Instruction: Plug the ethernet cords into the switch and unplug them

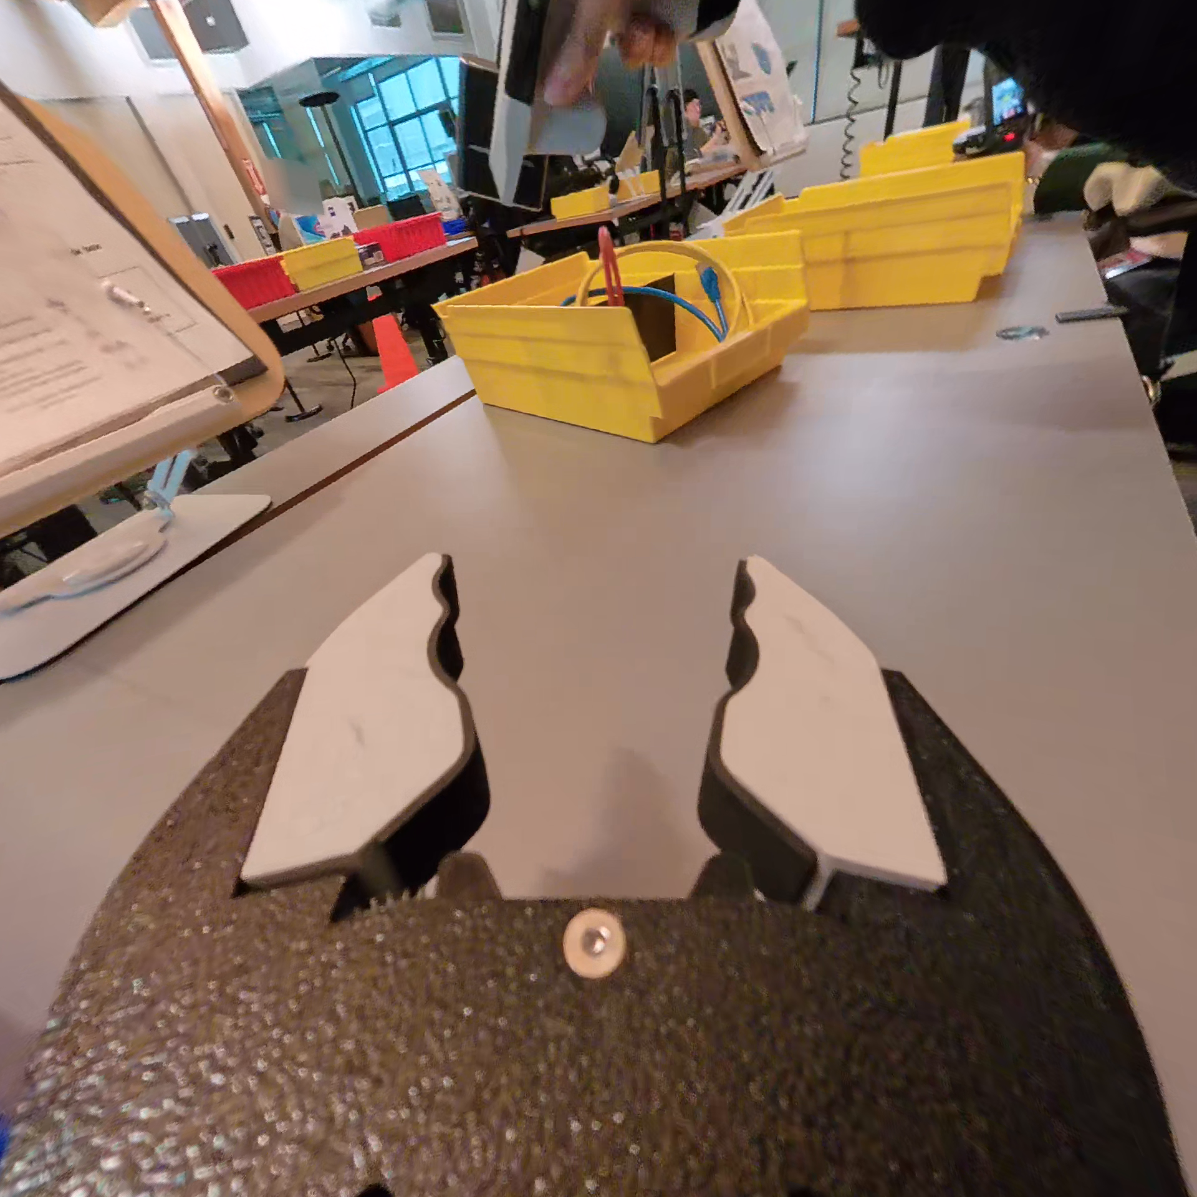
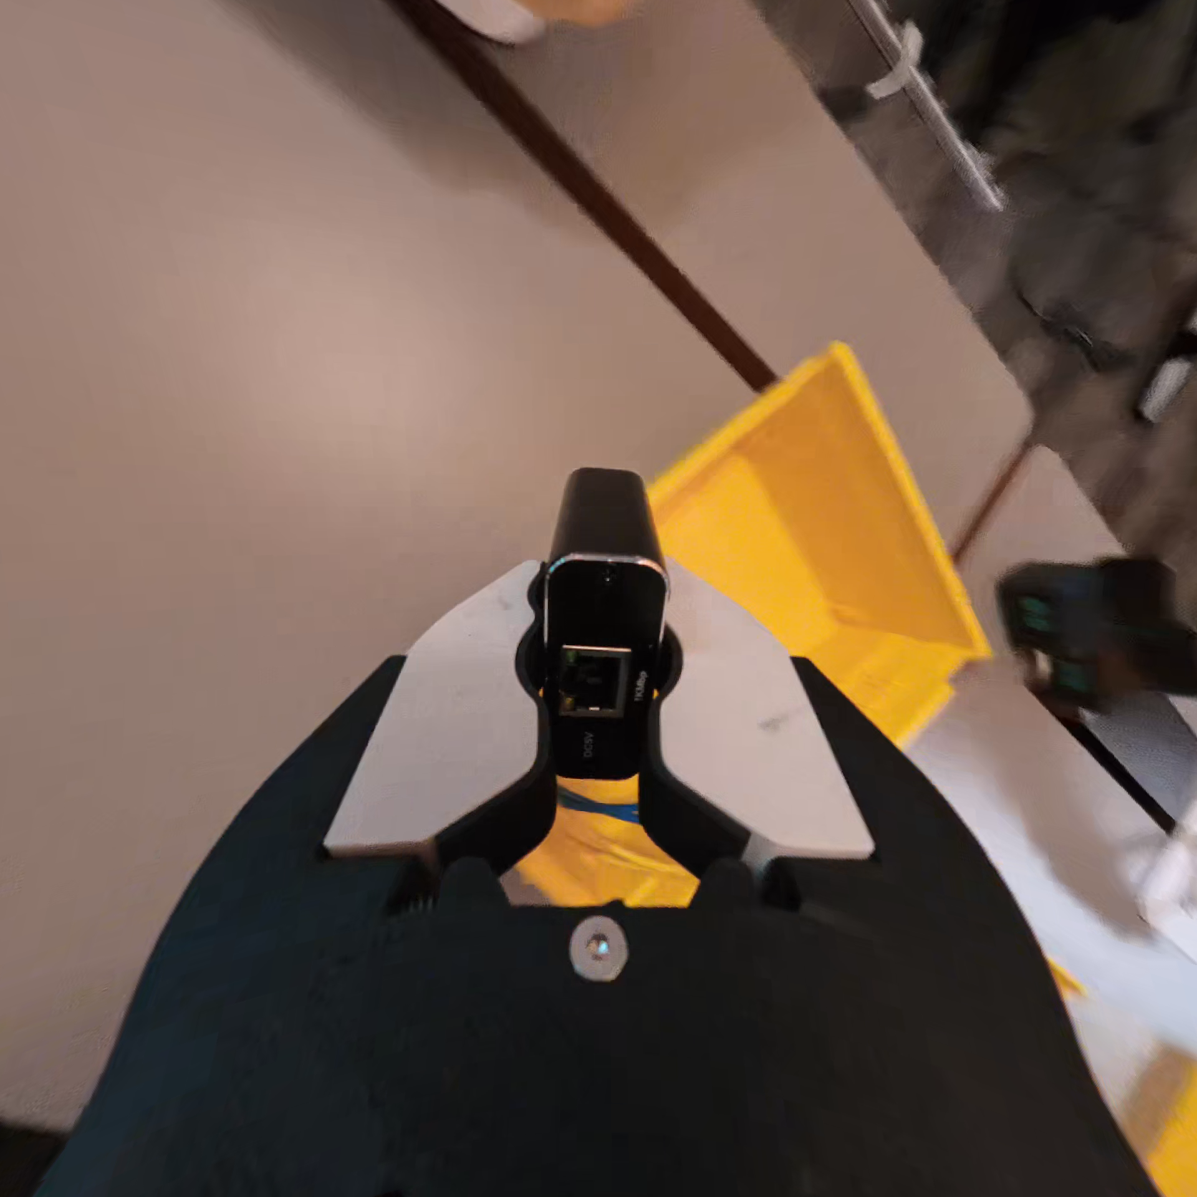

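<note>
My right gripper is shut on a small black switch and holds it in the air, with one network port facing the camera. Below it is a yellow bin, and a blue cord shows under the switch. In the left wrist view, that yellow bin stands ahead on the grey table. It holds a blue cord, a yellow cord, a red cord and a black block. My left gripper is open and empty, low over the table in front of the bin.
A stand with a paper sheet sits at the left on a white base. More yellow bins are stacked at the back right. A hand with the other gripper hangs above the bin. A person in dark clothes is at the right edge.
</note>
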{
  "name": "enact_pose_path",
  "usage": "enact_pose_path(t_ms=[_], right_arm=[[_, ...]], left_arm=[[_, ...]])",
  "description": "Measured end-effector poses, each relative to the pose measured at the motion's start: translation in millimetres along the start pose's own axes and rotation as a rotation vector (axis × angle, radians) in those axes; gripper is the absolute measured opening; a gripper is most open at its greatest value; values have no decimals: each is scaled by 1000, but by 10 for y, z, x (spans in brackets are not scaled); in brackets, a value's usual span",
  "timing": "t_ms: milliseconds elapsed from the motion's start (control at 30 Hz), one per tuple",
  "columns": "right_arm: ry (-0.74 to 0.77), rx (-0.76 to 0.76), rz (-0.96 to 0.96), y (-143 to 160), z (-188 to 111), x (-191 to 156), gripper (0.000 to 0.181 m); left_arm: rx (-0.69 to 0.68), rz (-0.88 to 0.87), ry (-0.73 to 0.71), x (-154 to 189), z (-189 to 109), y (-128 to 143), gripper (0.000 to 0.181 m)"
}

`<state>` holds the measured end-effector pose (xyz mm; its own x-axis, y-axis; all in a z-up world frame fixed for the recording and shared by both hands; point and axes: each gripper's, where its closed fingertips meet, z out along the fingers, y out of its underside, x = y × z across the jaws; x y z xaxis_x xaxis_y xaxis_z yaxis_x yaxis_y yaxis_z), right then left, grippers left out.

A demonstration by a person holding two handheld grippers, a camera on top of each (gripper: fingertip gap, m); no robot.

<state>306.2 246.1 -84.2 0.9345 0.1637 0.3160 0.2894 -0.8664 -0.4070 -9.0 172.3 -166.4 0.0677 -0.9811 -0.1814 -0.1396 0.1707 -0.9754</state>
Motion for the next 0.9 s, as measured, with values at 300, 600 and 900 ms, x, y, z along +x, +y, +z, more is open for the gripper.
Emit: enact_pose_path(t_ms=[300, 600, 900], right_arm=[[180, -344, -93, 321, 903, 867, 26], [37, -384, -36, 316, 1302, 874, 36], [62, -265, 121, 121, 505, 1111, 69]], left_arm=[[-10, -4, -2, -9, 12, 13, 74], [-188, -161, 67, 15, -13, 230, 74], [-162, -230, 18, -277, -216, 265, 72]])
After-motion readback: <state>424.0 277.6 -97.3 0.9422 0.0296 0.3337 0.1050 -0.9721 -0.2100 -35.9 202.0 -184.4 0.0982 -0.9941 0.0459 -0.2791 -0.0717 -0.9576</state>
